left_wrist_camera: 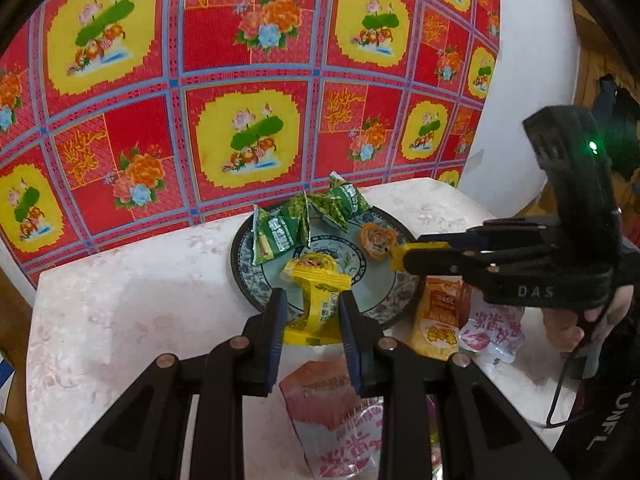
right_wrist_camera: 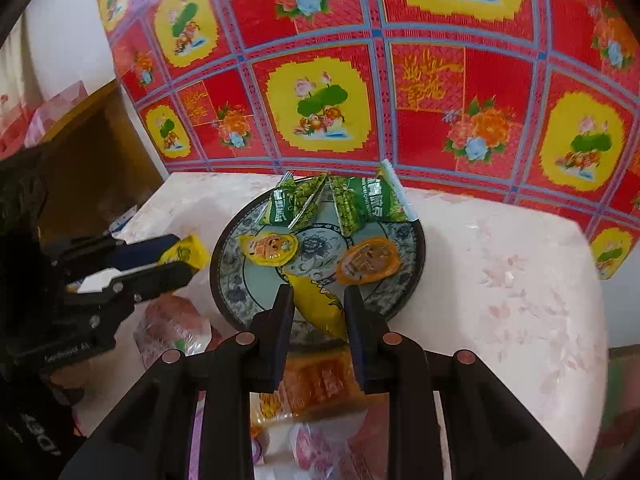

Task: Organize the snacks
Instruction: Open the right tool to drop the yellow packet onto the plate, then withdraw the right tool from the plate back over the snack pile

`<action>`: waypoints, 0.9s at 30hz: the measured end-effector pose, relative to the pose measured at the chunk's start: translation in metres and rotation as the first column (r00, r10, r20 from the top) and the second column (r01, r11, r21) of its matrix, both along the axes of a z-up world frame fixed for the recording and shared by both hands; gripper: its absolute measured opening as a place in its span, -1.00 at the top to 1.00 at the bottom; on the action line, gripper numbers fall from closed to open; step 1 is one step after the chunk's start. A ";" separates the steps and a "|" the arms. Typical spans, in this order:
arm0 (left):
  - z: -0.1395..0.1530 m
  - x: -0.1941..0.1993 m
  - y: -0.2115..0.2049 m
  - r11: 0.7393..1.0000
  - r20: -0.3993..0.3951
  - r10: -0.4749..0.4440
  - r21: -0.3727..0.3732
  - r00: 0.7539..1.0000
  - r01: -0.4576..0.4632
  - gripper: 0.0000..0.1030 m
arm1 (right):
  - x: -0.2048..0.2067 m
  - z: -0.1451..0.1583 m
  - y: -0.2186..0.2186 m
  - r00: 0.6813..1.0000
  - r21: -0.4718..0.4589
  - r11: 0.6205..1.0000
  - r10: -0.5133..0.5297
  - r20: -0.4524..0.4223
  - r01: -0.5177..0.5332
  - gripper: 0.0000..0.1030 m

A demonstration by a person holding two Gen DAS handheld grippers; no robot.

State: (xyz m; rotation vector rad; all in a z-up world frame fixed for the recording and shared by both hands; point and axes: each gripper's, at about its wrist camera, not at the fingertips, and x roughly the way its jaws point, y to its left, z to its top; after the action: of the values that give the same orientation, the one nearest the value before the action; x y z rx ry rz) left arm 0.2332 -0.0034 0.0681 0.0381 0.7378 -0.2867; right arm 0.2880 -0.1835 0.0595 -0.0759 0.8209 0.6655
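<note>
Look at the left claw (left_wrist_camera: pixel 314 300): closed snug on a yellow packet (left_wrist_camera: pixel 316 320), held up just beside the left rim of the blue plate (left_wrist_camera: pixel 256 296). Look at the right claw (right_wrist_camera: pixel 318 292) too: closed on a second yellow packet (right_wrist_camera: pixel 316 308), hanging over the near part of the plate. See what sits on the plate already: green packets (right_wrist_camera: pixel 360 200) at the back, and two jelly cups (right_wrist_camera: pixel 368 260) in the middle. Seems like time to put the yellow ones down there. To do it well, go slow and low. Bring each packet down to a bare spot near the front of the plate, not on top of the jelly cups. Keep the two claws well apart to avoid a bump. Open only once the packet touches the plate, then lift straight up. Leave the loose bags (left_wrist_camera: pixel 436 320) on the white table (left_wrist_camera: pixel 120 300) for later. Mind the rim: no pushing, or the plate may slide.
</note>
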 end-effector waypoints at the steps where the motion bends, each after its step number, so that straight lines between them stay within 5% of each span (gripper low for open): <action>1: -0.001 0.002 0.000 1.000 -0.004 0.000 0.001 1.000 0.000 0.47 | 0.004 -0.002 0.001 1.000 0.013 1.000 0.008 -0.021 -0.008 0.48; 5: -0.009 0.015 0.001 1.000 -0.031 0.010 -0.004 0.999 -0.011 0.47 | 0.018 -0.011 0.003 0.996 0.044 0.999 0.019 -0.091 -0.015 0.45; 9: -0.014 0.024 0.007 0.999 -0.049 0.053 0.000 0.997 -0.053 0.46 | 0.023 -0.014 0.002 0.997 -0.007 0.999 -0.051 -0.052 0.051 0.01; 12: -0.013 0.025 0.012 0.997 -0.036 0.072 -0.010 0.997 -0.072 0.12 | 0.022 -0.008 -0.006 0.996 0.012 0.996 -0.083 -0.013 0.083 -0.14; 21: -0.010 0.008 0.007 0.996 0.061 0.079 0.042 0.995 -0.082 -0.19 | 0.013 -0.003 -0.013 0.991 -0.042 0.993 -0.111 0.075 0.115 -0.15; 27: -0.014 0.008 0.000 0.999 0.032 0.029 0.044 0.999 -0.031 -0.20 | 0.010 -0.008 -0.007 0.994 -0.083 0.993 -0.077 0.072 0.083 -0.15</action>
State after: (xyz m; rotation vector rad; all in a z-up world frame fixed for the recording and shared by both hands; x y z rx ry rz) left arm 0.2412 -0.0029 0.0540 0.0738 0.7132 -0.2404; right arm 0.2977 -0.1906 0.0512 -0.1422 0.7824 0.5490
